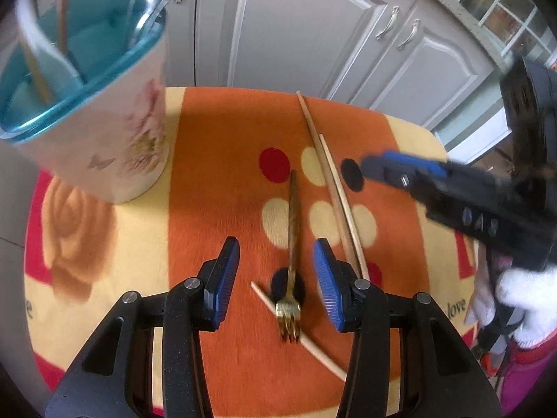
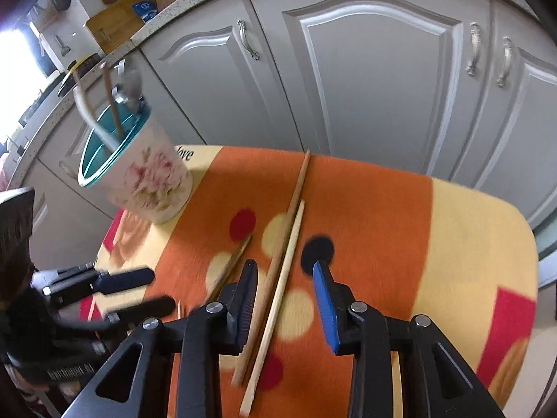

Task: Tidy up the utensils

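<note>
Orange cloth, loose utensils, two hand-held grippers above them

Orange, cream and red cloth [image 1: 216, 160] is spread over the table, and the utensils are laid out on it. A gold fork [image 1: 293, 244] lies near the middle with its tines across a single pale chopstick [image 1: 303, 339]. Just beside it, two longer chopsticks [image 2: 278, 278] are set side by side, running from the far edge of the cloth toward the camera. A floral utensil holder [image 1: 115, 132] with a teal lining is stood at the far left corner; wooden sticks and metal handles are already held inside it.

The left hand-held gripper [image 1: 276, 280] is held above the fork with its jaws apart on either side of the handle; no pad is seen touching it. The right hand-held gripper [image 2: 285, 306] is positioned over the two long chopsticks, its jaws parted around them without pressing. In the left wrist view a white-gloved hand [image 1: 525, 306] is seen at the right edge.
</note>
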A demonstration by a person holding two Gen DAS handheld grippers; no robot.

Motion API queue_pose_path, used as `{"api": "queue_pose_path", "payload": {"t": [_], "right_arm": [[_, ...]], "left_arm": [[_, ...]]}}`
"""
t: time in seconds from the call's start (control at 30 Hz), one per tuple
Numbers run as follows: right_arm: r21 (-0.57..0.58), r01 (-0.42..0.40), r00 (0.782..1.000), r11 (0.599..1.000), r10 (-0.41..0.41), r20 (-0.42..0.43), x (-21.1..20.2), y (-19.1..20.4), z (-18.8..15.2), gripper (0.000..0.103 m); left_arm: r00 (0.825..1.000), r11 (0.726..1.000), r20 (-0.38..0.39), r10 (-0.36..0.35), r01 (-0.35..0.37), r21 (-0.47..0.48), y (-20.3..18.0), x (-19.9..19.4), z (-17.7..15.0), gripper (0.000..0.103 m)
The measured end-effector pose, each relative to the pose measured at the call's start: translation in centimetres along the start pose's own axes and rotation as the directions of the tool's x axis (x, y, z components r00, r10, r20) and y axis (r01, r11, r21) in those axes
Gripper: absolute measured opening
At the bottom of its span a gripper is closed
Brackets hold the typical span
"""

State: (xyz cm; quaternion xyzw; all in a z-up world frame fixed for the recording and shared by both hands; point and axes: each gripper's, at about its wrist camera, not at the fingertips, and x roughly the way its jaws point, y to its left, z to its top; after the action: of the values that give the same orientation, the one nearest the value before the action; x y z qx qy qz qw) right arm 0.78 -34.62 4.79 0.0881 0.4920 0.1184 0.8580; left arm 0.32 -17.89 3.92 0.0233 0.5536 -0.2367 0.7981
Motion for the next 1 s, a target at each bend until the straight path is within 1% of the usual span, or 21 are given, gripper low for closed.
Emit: {"api": "queue_pose_path", "payload": {"t": [0.13,0.23,0.27,0.33,0.37,0.4,0.47,0.53,0.6,0.67,0.73,0.8,0.93,1.0], "right_arm": [[-0.019,-0.006,0.999,1.000,0.005,-0.033,2.7,-0.5,3.1,0.031],[-0.026,-0.009,0.998,1.000,0.007,-0.064,4.9,-0.7,5.0,0.029],[-0.029,-0.009,0.997,1.000,0.007,-0.075,5.4,-0.7,5.2,0.026],[-0.061,0.019,0.993,0.998,-0.026,-0.118,7.1,-0.5,5.5,0.022],[-0.082,0.024,0.994,0.996,-0.032,-0.106,7.3,-0.3,5.6,0.019],[-0.100,0.026,0.994,0.995,-0.036,-0.099,7.4,-0.1,5.7,0.015],[-0.106,0.026,0.994,0.994,-0.036,-0.099,7.4,-0.1,6.1,0.010],[-0.100,0.017,0.994,0.995,-0.028,-0.104,7.5,-0.2,6.5,0.010],[-0.114,0.019,0.993,0.993,-0.031,-0.110,7.2,0.0,6.7,0.009],[-0.120,0.016,0.994,0.993,-0.028,-0.103,6.4,0.1,6.6,0.009],[-0.100,-0.020,0.996,0.995,0.011,-0.086,5.0,0.1,6.2,0.009],[-0.098,-0.042,0.997,0.994,0.036,-0.065,3.9,0.5,6.1,0.009],[-0.094,-0.093,0.995,0.991,0.090,-0.036,1.0,1.3,5.1,0.008],[-0.093,-0.123,0.992,0.988,0.121,-0.022,-0.5,2.0,4.4,0.008]], "left_arm": [[1.000,1.000,-0.023,-0.001,0.001,0.006,-0.3,1.5,1.1,0.043],[0.999,0.999,-0.030,0.020,-0.019,0.038,-0.8,2.7,1.9,0.044],[0.999,0.999,-0.035,0.024,-0.023,0.039,-0.8,3.0,2.0,0.044],[0.998,1.000,-0.053,0.015,-0.014,0.025,-0.7,3.6,2.2,0.043],[0.998,1.000,-0.061,0.014,-0.013,0.020,-0.6,4.1,2.2,0.043],[0.999,0.999,-0.039,0.020,-0.019,0.029,-0.6,4.0,2.4,0.043],[0.998,0.998,-0.035,0.045,-0.043,0.053,-0.8,4.3,2.7,0.038],[0.998,0.996,-0.038,0.059,-0.056,0.065,-0.9,4.5,3.1,0.020],[0.999,0.998,-0.042,0.028,-0.025,0.063,-0.6,4.6,3.5,0.010],[0.999,0.999,-0.044,0.011,-0.009,0.041,0.1,4.4,3.4,0.006],[0.999,1.000,-0.053,0.001,0.000,0.013,1.0,4.0,3.3,0.006],[0.999,1.000,-0.046,-0.015,0.015,-0.017,1.6,3.1,3.2,0.006],[0.999,0.998,0.011,-0.039,0.040,-0.041,2.7,0.3,3.1,0.006],[0.998,0.997,0.035,-0.053,0.055,-0.059,3.6,-1.4,2.5,0.006]]}}
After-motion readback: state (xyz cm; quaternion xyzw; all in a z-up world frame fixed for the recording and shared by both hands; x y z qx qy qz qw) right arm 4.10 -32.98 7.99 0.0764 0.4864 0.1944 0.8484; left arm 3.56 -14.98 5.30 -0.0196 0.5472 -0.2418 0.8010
